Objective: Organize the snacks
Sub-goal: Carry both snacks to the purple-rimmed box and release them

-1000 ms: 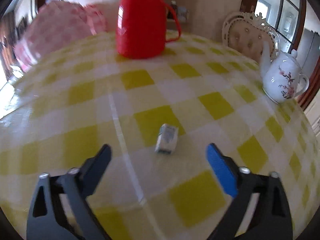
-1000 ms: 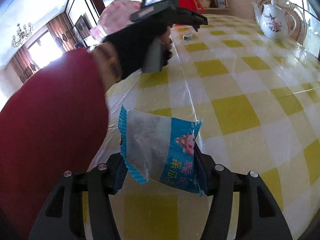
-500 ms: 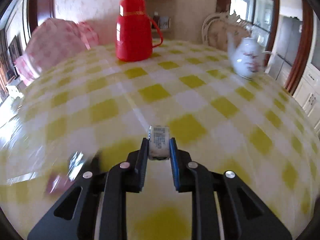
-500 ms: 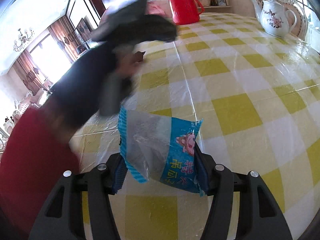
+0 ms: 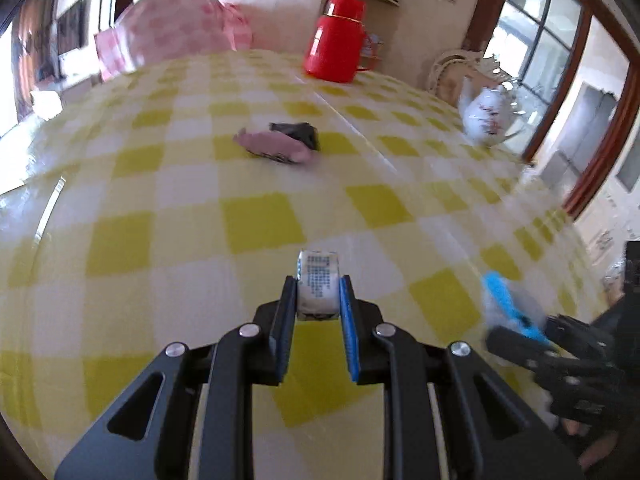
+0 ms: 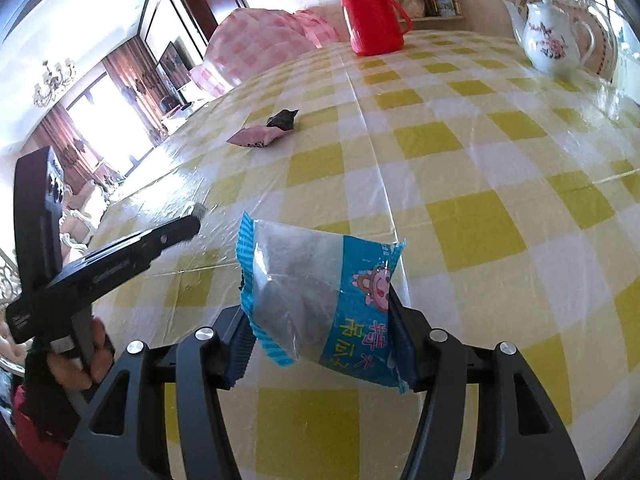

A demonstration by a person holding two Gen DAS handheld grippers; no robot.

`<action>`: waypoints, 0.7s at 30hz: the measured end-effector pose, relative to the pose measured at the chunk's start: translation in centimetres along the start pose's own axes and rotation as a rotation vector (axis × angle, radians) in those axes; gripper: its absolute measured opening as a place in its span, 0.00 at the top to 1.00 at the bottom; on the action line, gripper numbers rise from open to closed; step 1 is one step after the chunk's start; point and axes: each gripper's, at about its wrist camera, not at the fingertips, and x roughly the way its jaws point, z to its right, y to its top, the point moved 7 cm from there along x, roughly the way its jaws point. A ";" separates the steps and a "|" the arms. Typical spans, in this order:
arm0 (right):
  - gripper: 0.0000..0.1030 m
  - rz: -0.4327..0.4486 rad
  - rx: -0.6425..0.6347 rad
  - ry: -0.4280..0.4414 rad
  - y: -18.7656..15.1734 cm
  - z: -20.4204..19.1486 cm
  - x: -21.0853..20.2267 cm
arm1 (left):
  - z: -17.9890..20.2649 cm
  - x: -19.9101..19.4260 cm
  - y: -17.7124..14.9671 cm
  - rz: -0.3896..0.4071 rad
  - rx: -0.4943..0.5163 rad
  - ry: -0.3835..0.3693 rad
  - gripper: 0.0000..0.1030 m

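1. Your left claw (image 5: 318,294) has gone from wide, with the small white candy (image 5: 318,289) lying loose on the bench (image 5: 192,216) between its fingers, to clamped tight on it. The candy now rides off the cloth, pinched at both sides.
2. The left wrist view has changed too: the red thermos (image 5: 338,40) and white teapot (image 5: 486,114) sit much farther off, at 12 and 2 o'clock. You have pulled that hand back toward the near edge.
3. Your right claw (image 6: 320,320) is unchanged, held half-wide on the blue snack packet (image 6: 320,300), lifted clear of the bench.
4. From the right wrist, your left claw shows at 9 o'clock; from the left wrist, the blue packet shows at 4 o'clock. The two hands are near each other.
5. Judgement: both picks are done, and the carry to a gathering spot is underway.
6. Loose on the bench: a pink wrapper (image 5: 276,148) touching a dark wrapper (image 5: 298,132), at about 11 o'clock from the left claw. That pair looks like the likely pile.
7. Containers: no tray, bowl or basket for snacks is visible. Thermos is capped and teapot lidded; contents cannot be told. A pink checked cover (image 6: 260,46) stands at the far edge; what is under it is hidden.
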 end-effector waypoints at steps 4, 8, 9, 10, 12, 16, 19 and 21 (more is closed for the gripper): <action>0.45 0.014 -0.020 -0.022 0.0 -0.2 -0.1 | 2.4 -0.7 -0.2 0.027 0.086 -0.005 0.79; 0.45 0.018 -0.009 -0.008 0.0 -0.1 -0.2 | 3.8 -0.6 -1.0 0.020 0.124 -0.007 0.79; 0.45 0.022 -0.007 -0.007 0.0 0.0 -0.3 | 3.9 -0.8 -1.1 0.025 0.131 0.001 0.79; 0.45 0.027 -0.005 -0.007 0.1 0.0 -0.4 | 3.9 -1.0 -1.3 0.032 0.135 0.010 0.79; 0.45 0.036 0.001 -0.007 0.1 0.1 -0.6 | 3.8 -1.5 -1.5 0.043 0.130 0.019 0.79; 0.45 0.055 0.014 0.002 0.1 0.2 -1.0 | 2.5 -2.4 -2.7 0.047 0.081 0.027 0.79; 0.45 0.075 0.027 0.006 0.1 0.4 -1.6 | 1.8 -3.3 -3.0 0.069 0.047 0.029 0.79; 0.45 0.086 0.037 0.005 0.0 0.6 -1.9 | 1.7 -3.9 -3.1 0.085 0.049 0.048 0.79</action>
